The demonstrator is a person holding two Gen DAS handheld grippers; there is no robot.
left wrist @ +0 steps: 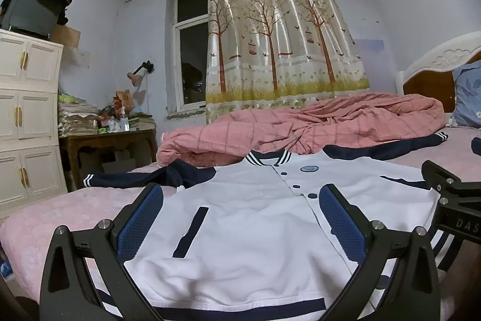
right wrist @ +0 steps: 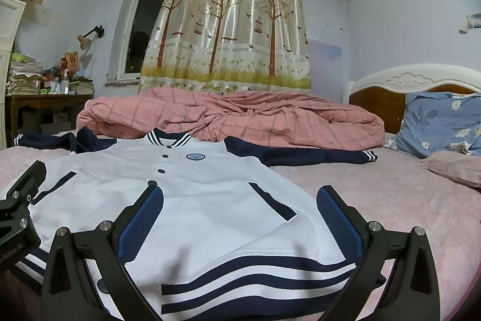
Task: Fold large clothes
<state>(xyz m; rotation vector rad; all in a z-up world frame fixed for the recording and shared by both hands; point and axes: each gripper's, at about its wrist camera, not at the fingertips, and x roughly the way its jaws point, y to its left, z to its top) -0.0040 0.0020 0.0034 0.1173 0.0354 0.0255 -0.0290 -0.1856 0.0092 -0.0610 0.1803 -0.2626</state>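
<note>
A white baseball jacket (left wrist: pixel 240 230) with navy sleeves, striped collar and striped hem lies flat, front up and buttoned, on the pink bed; it also shows in the right wrist view (right wrist: pixel 192 200). Both sleeves spread out sideways. My left gripper (left wrist: pixel 240 200) is open over the jacket's left front half near the hem, holding nothing. My right gripper (right wrist: pixel 240 200) is open over the jacket's right front half above the striped hem (right wrist: pixel 255 285), holding nothing. Each gripper's body shows at the edge of the other's view.
A rumpled pink checked quilt (right wrist: pixel 234 116) lies behind the jacket. A blue floral pillow (right wrist: pixel 442 122) and headboard (right wrist: pixel 415 80) are at the right. A cluttered wooden side table (left wrist: pixel 111 137) and white cabinet (left wrist: pixel 27 116) stand left of the bed. Pink bedsheet (right wrist: pixel 405 200) lies bare on the right.
</note>
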